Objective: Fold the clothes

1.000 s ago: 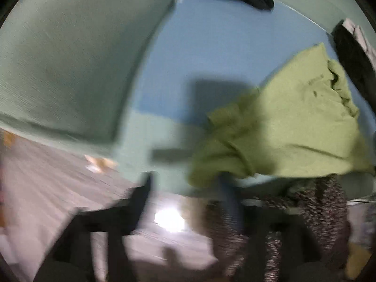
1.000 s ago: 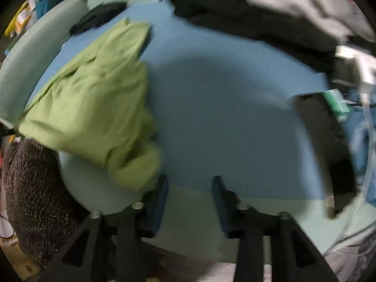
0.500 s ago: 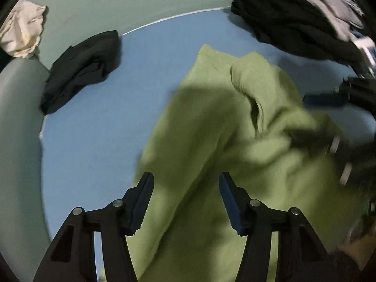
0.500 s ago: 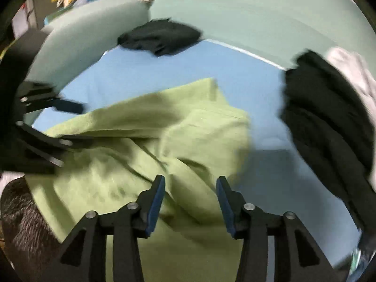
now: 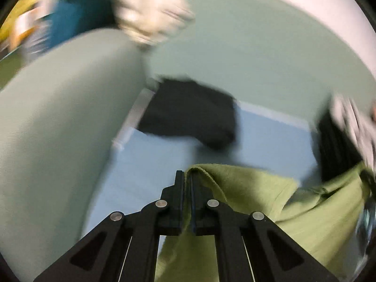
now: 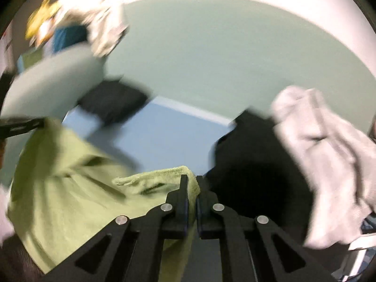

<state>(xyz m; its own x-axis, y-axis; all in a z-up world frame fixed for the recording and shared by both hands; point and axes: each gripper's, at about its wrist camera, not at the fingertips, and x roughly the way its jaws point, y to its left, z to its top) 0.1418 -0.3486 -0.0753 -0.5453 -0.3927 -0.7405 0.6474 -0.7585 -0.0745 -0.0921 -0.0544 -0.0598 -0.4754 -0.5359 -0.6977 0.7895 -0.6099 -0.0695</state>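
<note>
A green garment hangs between my two grippers above a blue seat surface. My left gripper is shut on one hemmed edge of it. In the right wrist view my right gripper is shut on another hemmed edge of the green garment. The left gripper also shows at the far left of the right wrist view, holding the cloth's other end. Both views are motion-blurred.
A dark garment lies at the back left of the blue seat. A black garment and a grey one are piled at the right. A pale green armrest and backrest surround the seat.
Both grippers were open above the green garment; now each is shut on an edge of it and has lifted it. Both cameras now tilt up toward the backrest.
</note>
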